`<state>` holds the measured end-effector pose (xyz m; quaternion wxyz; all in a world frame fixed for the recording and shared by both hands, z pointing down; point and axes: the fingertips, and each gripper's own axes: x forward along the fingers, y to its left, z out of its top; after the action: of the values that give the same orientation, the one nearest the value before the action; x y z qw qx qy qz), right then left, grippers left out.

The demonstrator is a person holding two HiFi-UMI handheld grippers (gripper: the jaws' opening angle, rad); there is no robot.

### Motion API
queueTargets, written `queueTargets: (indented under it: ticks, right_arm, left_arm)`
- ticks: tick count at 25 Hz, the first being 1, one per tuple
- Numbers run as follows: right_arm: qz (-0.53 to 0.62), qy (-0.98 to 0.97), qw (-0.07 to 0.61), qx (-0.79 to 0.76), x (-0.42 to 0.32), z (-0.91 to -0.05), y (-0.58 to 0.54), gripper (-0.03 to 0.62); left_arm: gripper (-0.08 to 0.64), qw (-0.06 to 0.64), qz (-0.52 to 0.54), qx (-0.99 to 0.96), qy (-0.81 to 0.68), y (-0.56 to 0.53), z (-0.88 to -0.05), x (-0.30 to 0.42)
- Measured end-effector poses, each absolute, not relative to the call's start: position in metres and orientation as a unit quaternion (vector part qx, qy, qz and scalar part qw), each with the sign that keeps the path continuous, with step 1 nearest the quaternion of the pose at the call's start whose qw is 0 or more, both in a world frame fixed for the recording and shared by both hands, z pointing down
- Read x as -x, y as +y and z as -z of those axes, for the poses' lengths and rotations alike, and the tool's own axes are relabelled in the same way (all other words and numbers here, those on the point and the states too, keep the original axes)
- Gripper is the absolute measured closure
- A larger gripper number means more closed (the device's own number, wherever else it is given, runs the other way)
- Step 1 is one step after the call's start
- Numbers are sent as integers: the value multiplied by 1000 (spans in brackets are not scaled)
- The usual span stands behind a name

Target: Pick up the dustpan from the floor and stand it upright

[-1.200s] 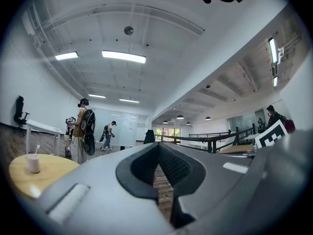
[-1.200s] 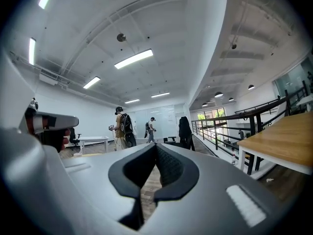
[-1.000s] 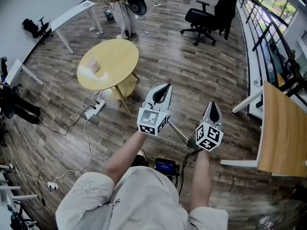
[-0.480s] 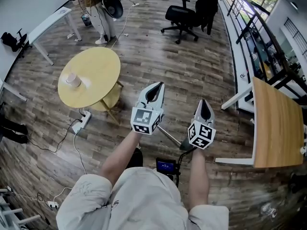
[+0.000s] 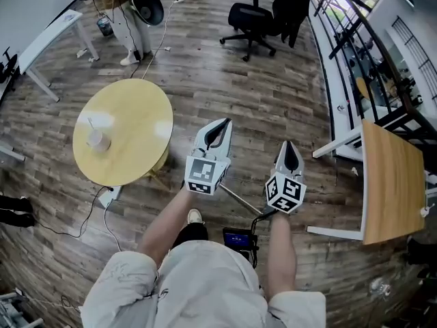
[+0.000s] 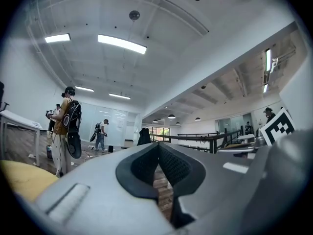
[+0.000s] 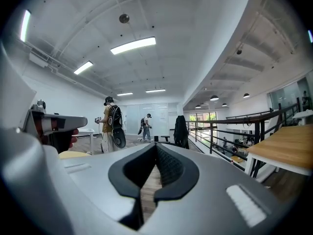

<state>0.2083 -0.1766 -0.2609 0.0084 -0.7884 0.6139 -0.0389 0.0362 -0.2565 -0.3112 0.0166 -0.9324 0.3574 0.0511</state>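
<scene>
The head view showed the left hand-held gripper (image 5: 220,124) and the right hand-held gripper (image 5: 289,145) side by side above the floor (image 5: 266,101), both pointing toward twelve o'clock. Each one's own view showed its jaws closed tip to tip with nothing between them. No view showed the dustpan.

Only the head view gave the plank floor in full. It showed the round bench (image 5: 136,108) at ten o'clock of the left hand-held gripper, with a cup (image 5: 97,139) on it. A power strip (image 5: 108,197) lay under that bench's seven o'clock edge. A chair (image 5: 254,20) with a dark jacket (image 5: 295,5) stood at twelve o'clock, and a railing (image 5: 345,39) ran at one o'clock. A wooden bench (image 5: 392,183) stood at three o'clock, and a person (image 5: 126,9) with a backpack at eleven o'clock.

The gripper views alone showed the white ceiling (image 6: 146,28) with its strip lights. They also showed a second person (image 6: 101,133) farther back, by a glass wall. The left gripper view caught the right hand-held gripper at its three o'clock edge. The right gripper view caught the left hand-held gripper at nine o'clock.
</scene>
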Motion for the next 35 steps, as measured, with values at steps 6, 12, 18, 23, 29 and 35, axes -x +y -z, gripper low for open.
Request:
queueTargets:
  ticks: [6, 12, 18, 23, 29, 35]
  right_arm:
    - [31, 602, 8, 798, -192, 254, -274, 586]
    - [29, 611, 5, 791, -228, 255, -323, 586]
    - [29, 616, 15, 787, -290, 274, -298, 586]
    - [30, 618, 21, 785, -327, 282, -294, 586]
    - [37, 628, 23, 777, -376, 296, -299, 586]
    - [47, 640, 28, 767, -453, 262, -299, 586]
  left_arm:
    - [541, -1, -48, 933, 357, -369, 293, -19]
    - [541, -8, -47, 927, 373, -418, 289, -51]
    - [541, -6, -46, 927, 371, -387, 307, -119]
    - [541, -1, -44, 929, 368, -380, 316, -157]
    - [541, 6, -39, 928, 371, -379, 337, -211]
    - [541, 7, -33, 918, 395, -371, 303, -290]
